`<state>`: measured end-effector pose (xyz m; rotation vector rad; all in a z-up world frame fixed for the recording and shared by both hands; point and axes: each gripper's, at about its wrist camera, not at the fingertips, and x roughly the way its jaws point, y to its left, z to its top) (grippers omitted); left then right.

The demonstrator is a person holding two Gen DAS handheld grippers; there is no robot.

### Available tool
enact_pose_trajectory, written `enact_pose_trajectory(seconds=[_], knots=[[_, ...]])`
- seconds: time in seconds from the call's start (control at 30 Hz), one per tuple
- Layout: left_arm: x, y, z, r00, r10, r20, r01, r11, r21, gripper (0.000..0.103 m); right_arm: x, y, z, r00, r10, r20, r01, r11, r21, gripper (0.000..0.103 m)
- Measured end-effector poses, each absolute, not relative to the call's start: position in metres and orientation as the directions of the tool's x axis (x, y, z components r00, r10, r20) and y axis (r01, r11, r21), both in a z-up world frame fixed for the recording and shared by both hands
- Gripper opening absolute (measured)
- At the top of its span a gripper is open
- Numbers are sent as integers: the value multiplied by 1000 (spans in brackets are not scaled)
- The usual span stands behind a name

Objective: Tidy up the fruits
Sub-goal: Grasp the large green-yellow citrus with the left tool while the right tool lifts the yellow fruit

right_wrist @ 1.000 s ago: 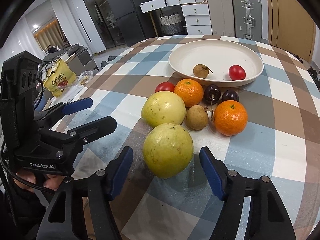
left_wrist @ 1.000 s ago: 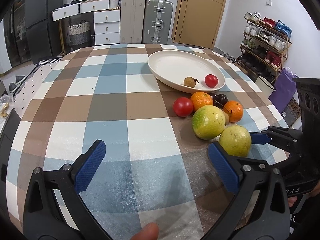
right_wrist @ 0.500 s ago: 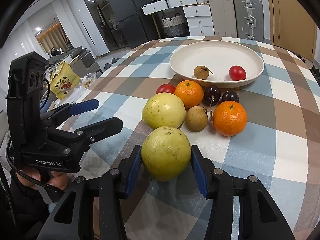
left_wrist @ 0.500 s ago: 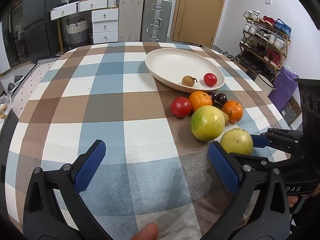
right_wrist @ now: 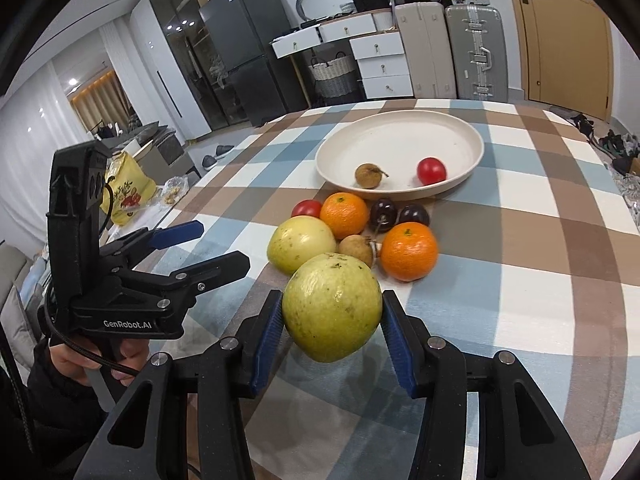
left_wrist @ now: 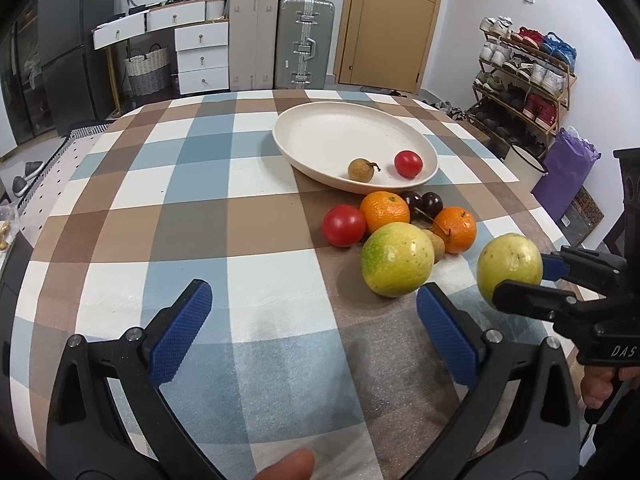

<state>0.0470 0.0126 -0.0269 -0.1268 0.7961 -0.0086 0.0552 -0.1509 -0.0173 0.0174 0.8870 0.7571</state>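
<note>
My right gripper is shut on a yellow-green guava and holds it above the checked table; the guava also shows in the left wrist view. My left gripper is open and empty over the table's near side. A second guava lies on the cloth beside two oranges, a red tomato, two dark cherries and a brown longan. The cream plate behind them holds a longan and a small tomato.
The round table has a checked cloth. A shoe rack and a purple bag stand off its right side. Suitcases and white drawers stand behind. A yellow bag lies left of the table.
My right gripper closed on the near guava and lifted it off the table. The left gripper stayed open and drew back slightly.
</note>
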Motion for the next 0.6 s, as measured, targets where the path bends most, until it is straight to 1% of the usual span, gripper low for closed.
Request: enact_pose_trajectory(seconds=[0.07,0.1,0.4,0.6], knots=[[50,8,-26,698,-76,-712,-10,993,-117,95,57,-156,-16,402,601,-690,-584,749,312,49],[51,6,-26,699,-82,-710,2,994,-113,94,58,-158,-15,407,600,-689,-580,752,312,49],[69,-14,-30,682,-117,-722,67,993,-97,94,70,-174,-14,435,587,-683,-543,776,321,49],[86,-27,-38,655,-165,-738,107,986,-126,82,73,-182,-19,441,580,-685,-520,787,332,49]])
